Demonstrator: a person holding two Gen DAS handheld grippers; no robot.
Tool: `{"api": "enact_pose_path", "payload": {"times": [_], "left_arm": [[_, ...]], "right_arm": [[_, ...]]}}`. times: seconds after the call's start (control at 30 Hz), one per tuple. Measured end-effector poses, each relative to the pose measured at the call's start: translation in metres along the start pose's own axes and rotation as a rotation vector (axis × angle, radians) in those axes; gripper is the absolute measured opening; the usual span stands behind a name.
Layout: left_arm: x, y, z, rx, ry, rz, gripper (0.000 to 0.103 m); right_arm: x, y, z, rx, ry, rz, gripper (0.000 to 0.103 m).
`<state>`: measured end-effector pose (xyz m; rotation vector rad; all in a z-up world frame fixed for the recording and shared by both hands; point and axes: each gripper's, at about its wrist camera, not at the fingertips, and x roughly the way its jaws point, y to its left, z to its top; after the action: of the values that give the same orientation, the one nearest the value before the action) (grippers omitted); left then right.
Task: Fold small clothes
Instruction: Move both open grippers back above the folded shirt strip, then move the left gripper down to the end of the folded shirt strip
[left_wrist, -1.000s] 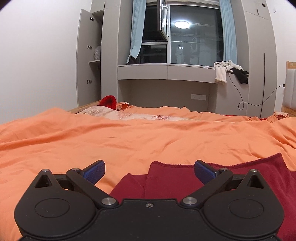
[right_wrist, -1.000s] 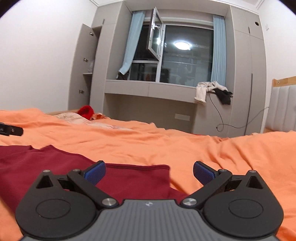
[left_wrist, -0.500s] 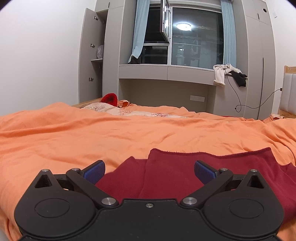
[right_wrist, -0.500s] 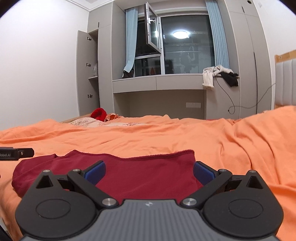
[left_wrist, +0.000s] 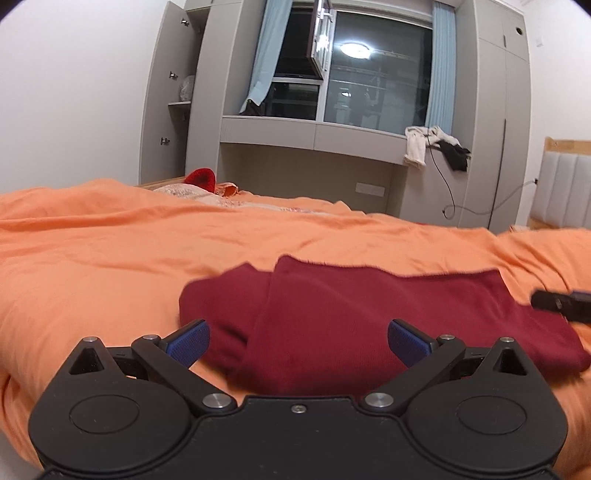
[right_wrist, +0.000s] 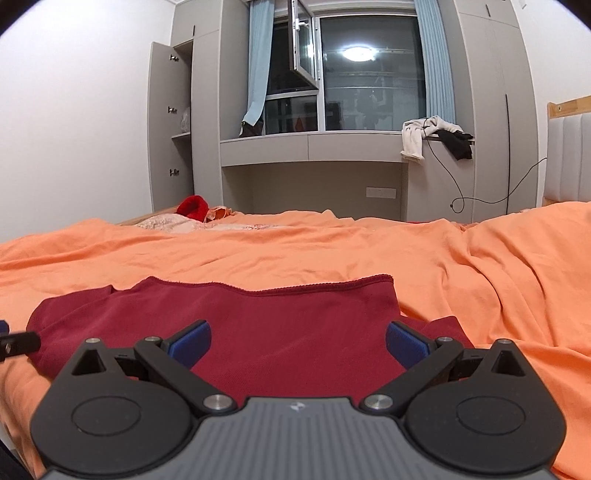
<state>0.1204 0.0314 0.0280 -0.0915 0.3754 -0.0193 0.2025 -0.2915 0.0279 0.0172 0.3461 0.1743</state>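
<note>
A dark red garment (left_wrist: 351, 314) lies folded flat on the orange bedspread (left_wrist: 110, 258), just past both grippers. It also shows in the right wrist view (right_wrist: 258, 325). My left gripper (left_wrist: 297, 341) is open and empty, above the garment's near left part. My right gripper (right_wrist: 297, 341) is open and empty, above its near right part. A tip of the right gripper shows at the right edge of the left wrist view (left_wrist: 561, 304). A tip of the left gripper shows at the left edge of the right wrist view (right_wrist: 18, 343).
A red item (right_wrist: 194, 206) and a pale patterned cloth (right_wrist: 166, 223) lie at the bed's far side. Grey cabinets and a window ledge (right_wrist: 314, 147) stand beyond, with clothes (right_wrist: 432, 136) hanging off it. A padded headboard (right_wrist: 569, 158) is at the right.
Both grippers have drawn back and risen from the garment, so more of it shows now. Both stay open. The garment lies still.
</note>
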Motion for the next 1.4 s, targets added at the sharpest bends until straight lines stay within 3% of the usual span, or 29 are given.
{"api": "enact_pose_path", "payload": {"times": [0.63, 0.97, 1.27, 1.4], "left_arm": [[0.010, -0.003, -0.022, -0.071, 0.147, -0.156, 0.102], [0.018, -0.006, -0.024, -0.093, 0.175, -0.162, 0.102], [0.039, 0.018, -0.012, -0.283, 0.215, -0.166, 0.102], [0.057, 0.023, -0.002, -0.317, 0.254, -0.171, 0.102]], "right_arm": [[-0.001, 0.008, -0.001, -0.049, 0.013, 0.011, 0.103], [0.001, 0.009, -0.003, -0.054, 0.025, 0.010, 0.103], [0.006, 0.009, -0.007, -0.055, 0.040, 0.002, 0.103], [0.008, 0.009, -0.008, -0.052, 0.046, 0.003, 0.103]]}}
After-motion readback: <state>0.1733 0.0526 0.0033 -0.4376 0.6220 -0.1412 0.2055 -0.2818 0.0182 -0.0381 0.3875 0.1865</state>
